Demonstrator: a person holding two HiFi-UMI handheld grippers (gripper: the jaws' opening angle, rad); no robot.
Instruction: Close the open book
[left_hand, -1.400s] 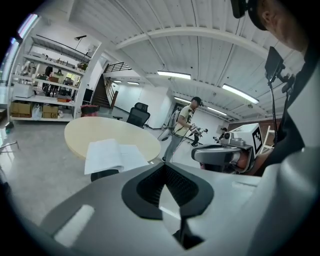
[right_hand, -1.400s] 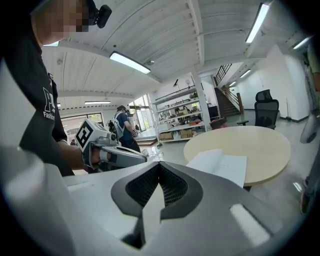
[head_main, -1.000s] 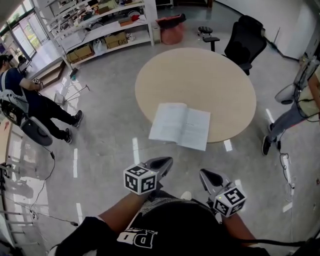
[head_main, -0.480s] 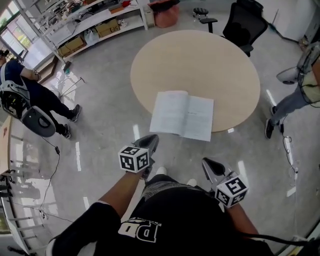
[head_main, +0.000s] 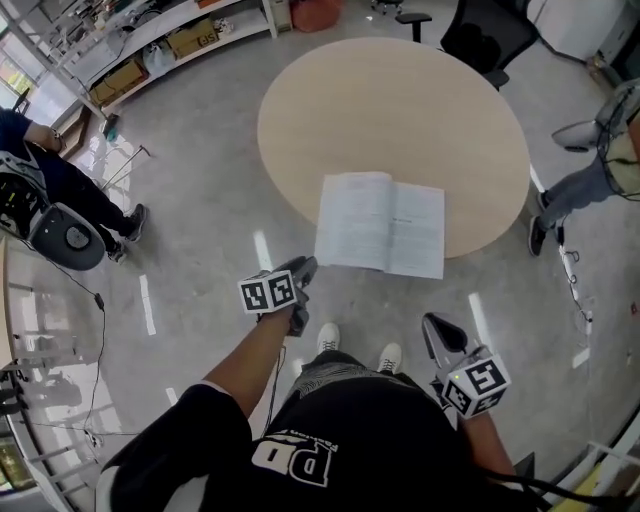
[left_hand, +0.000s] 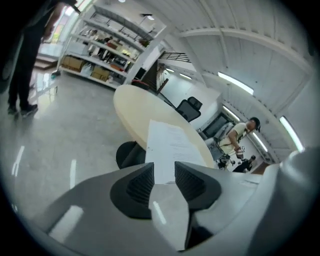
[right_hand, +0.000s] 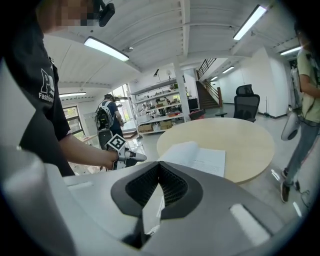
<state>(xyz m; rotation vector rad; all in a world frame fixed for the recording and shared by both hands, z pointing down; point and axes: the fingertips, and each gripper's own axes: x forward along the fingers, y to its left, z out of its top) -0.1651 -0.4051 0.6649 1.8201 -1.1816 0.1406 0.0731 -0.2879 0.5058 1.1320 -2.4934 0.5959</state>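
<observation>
Grey polished floor (head_main: 200, 200), workshop room; round beige table (head_main: 400, 100) in the middle, shelving (head_main: 150, 40) along the far side, black office chair (head_main: 480, 35) behind the table

Open book (head_main: 382, 222) lies flat, pages up, at the table's near rim, its near edge reaching a little past the rim

Left gripper (head_main: 302, 270) is held out low over the floor, fingertips aimed at the book's near left corner; the book sits near, straight ahead of those tips, not touching them. Its jaws have just been opening and stand apart, released, with nothing between them; the white page shows only beyond the gap

Right gripper (head_main: 437, 325) hangs close beside the holder's body; the book lies well ahead of its fingers and off to their left. Its jaws are pressed together at the tips, clenched on nothing

White shoes (head_main: 328, 338) of the holder stand on the floor between the two grippers

One person (head_main: 50, 190) stands far to the left of the left fingers; a second person (head_main: 590, 175) stands past the table on the right, both well apart from the book
</observation>
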